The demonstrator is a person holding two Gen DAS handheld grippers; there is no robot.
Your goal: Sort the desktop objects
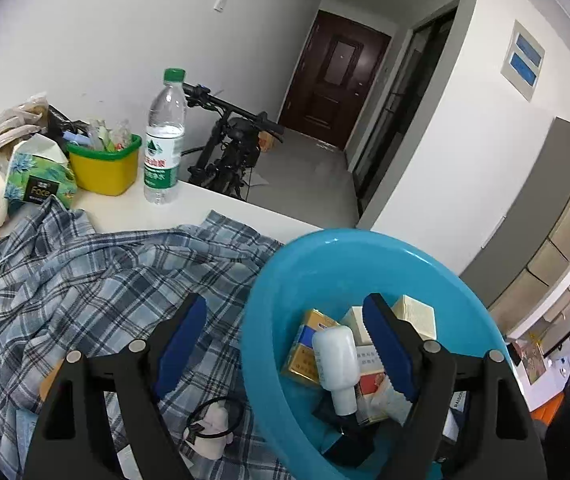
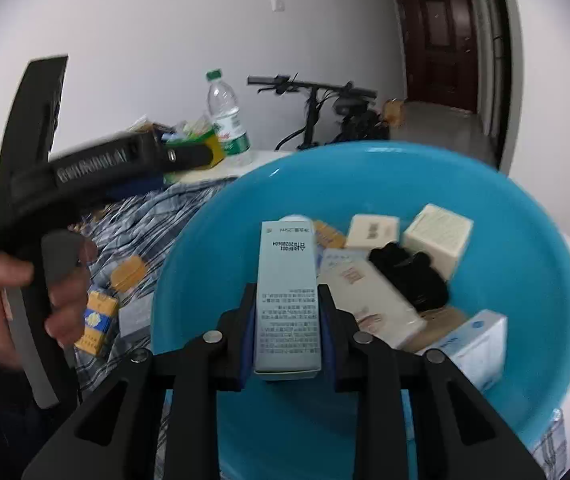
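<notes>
A blue plastic basin holds several small boxes, a white bottle and a black item. My left gripper is open and empty, straddling the basin's near-left rim, with one finger over the plaid cloth and one inside the basin. My right gripper is shut on a tall grey-blue box and holds it over the basin. The left gripper's body shows at the left in the right wrist view, held in a hand.
On the white table stand a water bottle, a yellow-green bin and a tissue pack. A black hair tie and white item and yellow boxes lie on the cloth. A scooter stands behind.
</notes>
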